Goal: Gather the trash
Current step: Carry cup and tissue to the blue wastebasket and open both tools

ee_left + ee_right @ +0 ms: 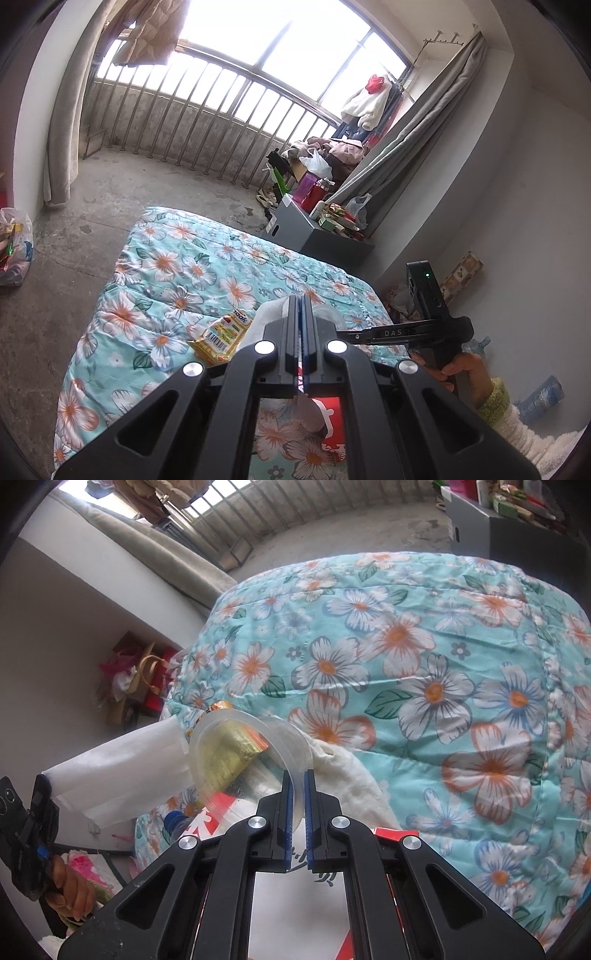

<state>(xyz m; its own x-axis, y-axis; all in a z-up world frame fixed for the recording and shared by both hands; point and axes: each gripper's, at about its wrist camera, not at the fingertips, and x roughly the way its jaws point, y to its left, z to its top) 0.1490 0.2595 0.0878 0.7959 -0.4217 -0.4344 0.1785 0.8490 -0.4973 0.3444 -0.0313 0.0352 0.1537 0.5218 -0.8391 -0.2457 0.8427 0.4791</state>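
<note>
My left gripper [302,306] is shut on a white paper bag [122,771], which it holds up over the flowered quilt [424,657]. My right gripper [298,775] is shut on the rim of a clear plastic cup [243,753], tilted on its side beside the white bag. A gold wrapper [236,749] shows through the cup. A yellow snack packet [221,334] lies on the quilt just left of my left gripper. A red and white bag [330,413] lies below both grippers. My right gripper also shows in the left wrist view [354,335].
A grey box [299,229] piled with cartons stands beyond the bed. A plastic bag of rubbish [14,251] sits on the concrete floor at left. Blue water bottles [539,398] lie by the right wall. A white cloth [351,775] lies on the quilt.
</note>
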